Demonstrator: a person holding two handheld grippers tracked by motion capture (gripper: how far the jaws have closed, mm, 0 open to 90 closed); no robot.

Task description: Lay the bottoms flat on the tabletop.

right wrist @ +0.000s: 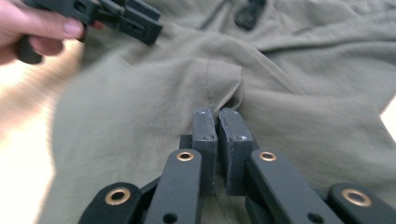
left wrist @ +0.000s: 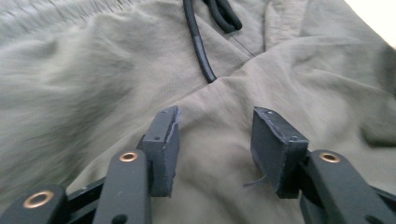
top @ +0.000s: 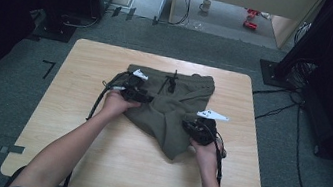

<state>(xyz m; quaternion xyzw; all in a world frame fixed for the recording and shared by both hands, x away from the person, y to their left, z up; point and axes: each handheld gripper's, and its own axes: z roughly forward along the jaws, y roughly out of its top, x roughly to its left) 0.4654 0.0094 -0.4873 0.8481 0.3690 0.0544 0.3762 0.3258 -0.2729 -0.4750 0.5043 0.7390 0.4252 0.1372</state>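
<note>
My olive shorts [top: 172, 109] lie crumpled in the middle of the wooden table [top: 93, 158], waistband on the far side, with the black drawstring [left wrist: 198, 42] trailing down from it. Both my forearms reach in from the near edge and angle towards the shorts from either side. My left hand [top: 115, 103] rests at the shorts' left edge, wrist bent inward, and its left gripper [left wrist: 215, 140] points across the cloth just below the drawstring; its jaws stand apart above the fabric with nothing pinched between them. My right hand [top: 206, 150] sits at the shorts' near right corner, and its right gripper [right wrist: 218, 140] points inward, jaws pressed together on a raised fold of the shorts beside a seam.
</note>
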